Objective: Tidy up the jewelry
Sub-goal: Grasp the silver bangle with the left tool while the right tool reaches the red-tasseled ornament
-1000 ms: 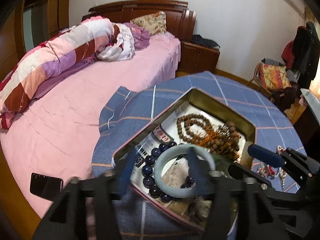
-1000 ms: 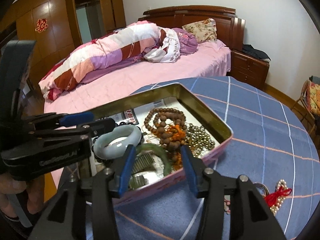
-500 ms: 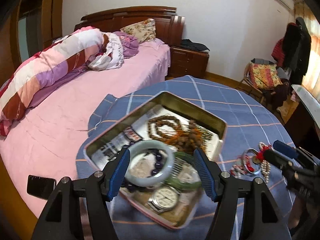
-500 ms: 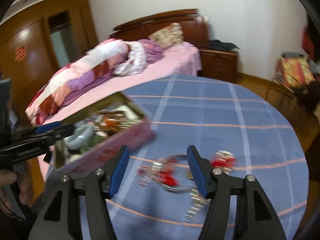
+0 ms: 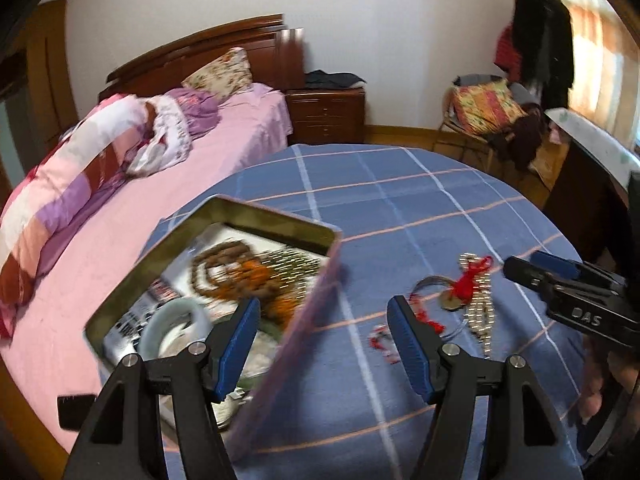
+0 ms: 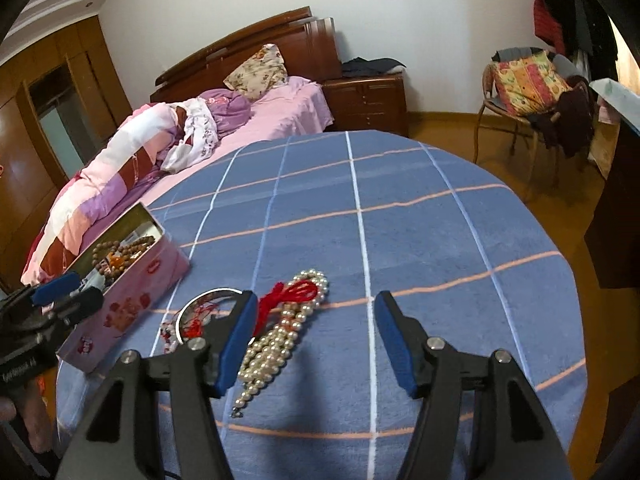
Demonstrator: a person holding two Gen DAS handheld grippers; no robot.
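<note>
A pink tin [image 5: 280, 221] on the blue checked tablecloth [image 6: 400, 216] holds brown prayer beads [image 5: 224, 256] and a pale jade bangle [image 5: 160, 320]. My left gripper [image 5: 320, 320] hangs open over the tin's right wall, with nothing between its blue pads. A pearl necklace [image 6: 276, 344] with a red tassel [image 6: 288, 294], a silver bangle [image 6: 200, 300] and a red bead bracelet [image 5: 384, 344] lie on the cloth right of the tin [image 6: 132, 284]. Just above the pearls, my right gripper [image 6: 316, 312] is open and holds nothing. Each gripper shows in the other's view: right gripper [image 5: 520, 264], left gripper [image 6: 80, 290].
A bed [image 6: 280, 120] with pink sheets and a rolled quilt runs along the table's left side, with a dark phone [image 5: 76, 412] on it. A nightstand [image 6: 368, 100], a chair with a colourful cushion [image 6: 524, 80] and a dark desk [image 6: 616, 216] stand beyond the round table.
Both grippers have swung right, from over the tin toward the loose jewelry. The pale bangle that was between my left fingers now lies in the tin. The right jaws stand wider.
</note>
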